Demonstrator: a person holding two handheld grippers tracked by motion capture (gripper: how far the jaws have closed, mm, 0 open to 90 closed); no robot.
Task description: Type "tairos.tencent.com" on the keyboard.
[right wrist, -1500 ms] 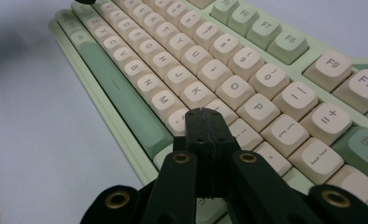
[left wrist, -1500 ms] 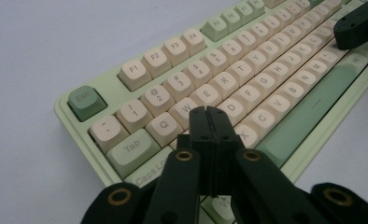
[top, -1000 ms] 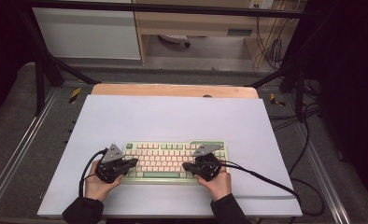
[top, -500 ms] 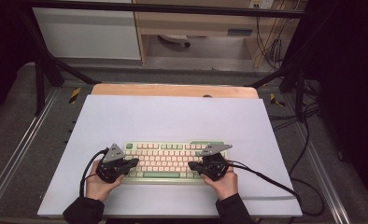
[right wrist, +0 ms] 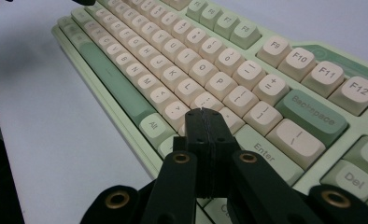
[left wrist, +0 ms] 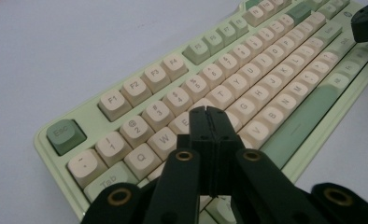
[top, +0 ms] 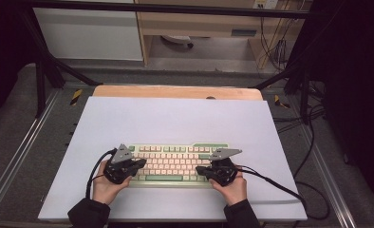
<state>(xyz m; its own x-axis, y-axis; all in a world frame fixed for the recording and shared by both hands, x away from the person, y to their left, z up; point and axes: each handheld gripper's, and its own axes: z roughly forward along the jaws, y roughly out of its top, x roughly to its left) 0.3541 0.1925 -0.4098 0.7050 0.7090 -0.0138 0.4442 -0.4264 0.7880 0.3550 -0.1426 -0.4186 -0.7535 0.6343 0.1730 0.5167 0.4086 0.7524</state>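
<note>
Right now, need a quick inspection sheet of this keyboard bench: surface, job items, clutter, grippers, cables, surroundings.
Surface: pale lilac-white sheet over a light wooden tabletop.
Job's things: pale green keyboard with cream keycaps, flat near the front edge.
Clutter: nothing seen on the sheet.
Grippers: left gripper shut, tip over the keys by E and R; right gripper shut, tip over the keys left of Enter. Neither holds anything.
Cables: black cable trails right from the right gripper; another loops by the left hand.
Surroundings: metal frame rail, white cabinet, loose wires behind.
</note>
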